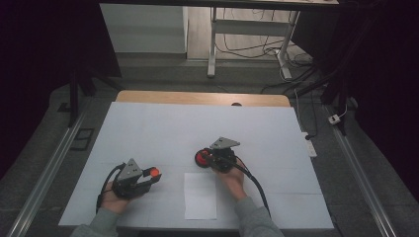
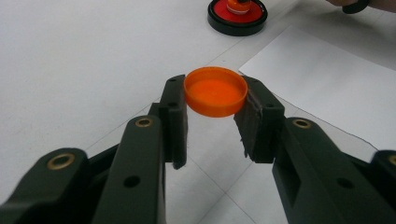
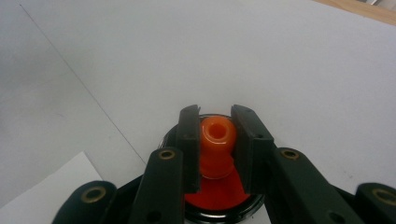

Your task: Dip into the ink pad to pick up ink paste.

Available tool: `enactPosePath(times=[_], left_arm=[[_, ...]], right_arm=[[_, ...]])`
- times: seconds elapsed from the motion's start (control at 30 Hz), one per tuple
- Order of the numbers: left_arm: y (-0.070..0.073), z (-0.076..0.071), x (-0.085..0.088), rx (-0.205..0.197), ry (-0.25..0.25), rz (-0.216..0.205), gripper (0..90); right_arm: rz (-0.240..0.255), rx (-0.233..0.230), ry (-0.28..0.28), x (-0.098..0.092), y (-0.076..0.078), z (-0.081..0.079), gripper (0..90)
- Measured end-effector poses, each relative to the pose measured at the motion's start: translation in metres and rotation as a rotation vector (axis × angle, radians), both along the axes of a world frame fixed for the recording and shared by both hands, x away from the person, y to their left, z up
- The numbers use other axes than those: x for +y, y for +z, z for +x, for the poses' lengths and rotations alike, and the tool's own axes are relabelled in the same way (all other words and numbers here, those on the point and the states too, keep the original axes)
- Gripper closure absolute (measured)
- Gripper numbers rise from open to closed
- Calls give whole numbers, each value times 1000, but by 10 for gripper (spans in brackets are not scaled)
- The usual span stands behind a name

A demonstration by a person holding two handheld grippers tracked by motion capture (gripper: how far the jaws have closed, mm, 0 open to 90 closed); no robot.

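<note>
My left gripper (image 1: 151, 176) is low over the white table cover at the front left, shut on an orange screw cap (image 2: 215, 91). The cap is pinched by its rim between both pads, open side up. To its right, a round red container with a black rim (image 1: 200, 158) stands on the cover. Its orange neck (image 3: 217, 136) points up with its mouth open. My right gripper (image 3: 217, 116) is shut on that neck, one pad on each side. In the left gripper view the container (image 2: 237, 15) stands farther off, apart from the cap.
A white paper sheet (image 1: 200, 195) lies on the cover between the two hands, near the front edge. The wooden table edge (image 1: 202, 98) runs along the back. Beyond it are desk legs and cables on the floor.
</note>
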State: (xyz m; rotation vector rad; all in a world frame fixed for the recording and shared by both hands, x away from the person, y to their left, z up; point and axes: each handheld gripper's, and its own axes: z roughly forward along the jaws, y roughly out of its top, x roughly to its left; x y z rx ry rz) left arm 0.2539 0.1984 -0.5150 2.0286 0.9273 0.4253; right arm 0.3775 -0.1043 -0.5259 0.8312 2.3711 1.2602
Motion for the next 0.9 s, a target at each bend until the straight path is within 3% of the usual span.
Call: enactPosePath(times=[0.5, 0.67, 0.8, 0.9], left_arm=[[1, 0, 2, -1, 5, -6, 643], [1, 0, 2, -2, 8, -7, 643], [1, 1, 2, -3, 8, -3, 642], [1, 1, 3, -3, 7, -5, 643]], right_arm=[[7, -6, 6, -1, -1, 0, 736], [7, 20, 3, -1, 1, 3, 734], [39, 53, -7, -3, 2, 5, 732], [75, 42, -11, -6, 5, 5, 731]])
